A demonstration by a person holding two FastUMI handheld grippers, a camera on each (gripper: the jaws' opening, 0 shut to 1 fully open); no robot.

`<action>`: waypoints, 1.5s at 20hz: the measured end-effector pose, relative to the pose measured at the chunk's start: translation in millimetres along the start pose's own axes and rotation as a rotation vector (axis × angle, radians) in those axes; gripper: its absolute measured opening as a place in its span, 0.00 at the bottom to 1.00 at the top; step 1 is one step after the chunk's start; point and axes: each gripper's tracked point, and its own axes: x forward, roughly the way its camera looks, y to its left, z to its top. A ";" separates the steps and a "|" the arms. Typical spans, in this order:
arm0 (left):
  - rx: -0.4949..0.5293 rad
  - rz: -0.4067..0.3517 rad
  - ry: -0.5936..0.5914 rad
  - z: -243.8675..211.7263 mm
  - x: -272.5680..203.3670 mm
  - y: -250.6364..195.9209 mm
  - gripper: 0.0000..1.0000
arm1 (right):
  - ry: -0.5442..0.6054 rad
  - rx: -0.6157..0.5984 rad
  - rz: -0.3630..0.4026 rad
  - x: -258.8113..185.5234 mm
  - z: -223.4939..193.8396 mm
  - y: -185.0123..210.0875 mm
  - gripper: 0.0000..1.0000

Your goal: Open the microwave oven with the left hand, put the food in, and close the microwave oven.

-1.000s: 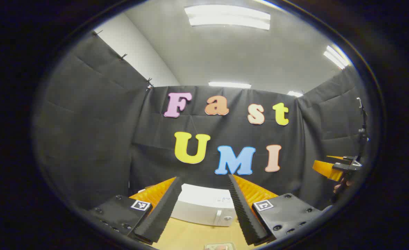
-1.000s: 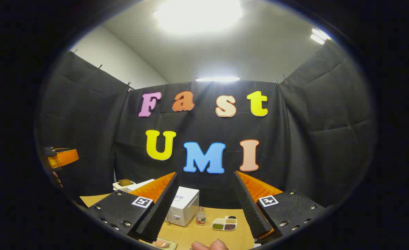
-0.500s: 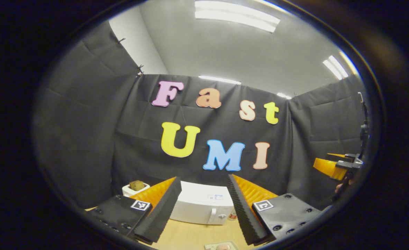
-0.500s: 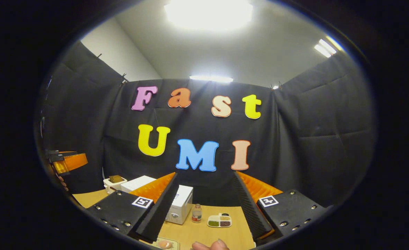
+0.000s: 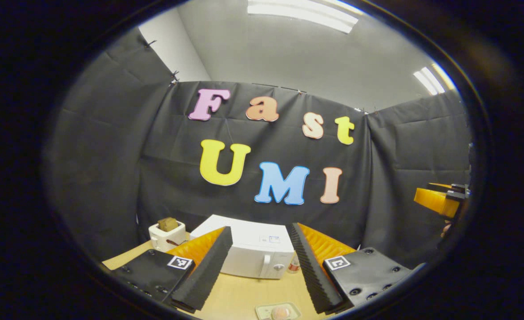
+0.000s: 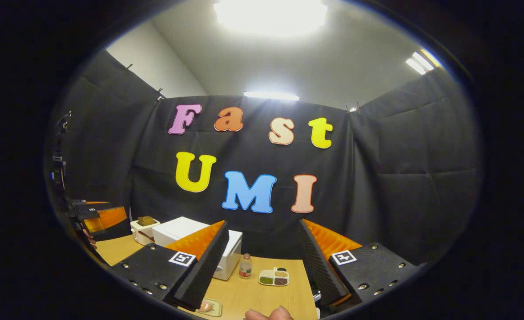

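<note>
Both cameras have tipped downward since a second ago, so more of the worktop shows and the microwave stands fuller in the left gripper view.

In the left gripper view, from the left: a white toaster with a brown slice in its slot, then the microwave, a smooth white box with its door closed, its handle and a knob at its right end. Just right of it a small bottle peeks from behind a finger. Near the bottom edge lies a pale tray with the food, a rounded pinkish piece. The left gripper hovers with its ridged fingers spread wide and empty, framing the microwave, well short of it. At the far right the right gripper shows in part.

In the right gripper view, the left gripper sits at the far left, then toaster, microwave, bottle and a divided dish of grains on the wood-grain worktop. The right gripper is likewise parted, holding nothing.
</note>
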 end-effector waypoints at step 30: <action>0.131 -0.120 0.367 -307.6 220.9 -1.0 0.96 | 0.238 0.042 -0.232 97.3 -99.0 -22.3 0.95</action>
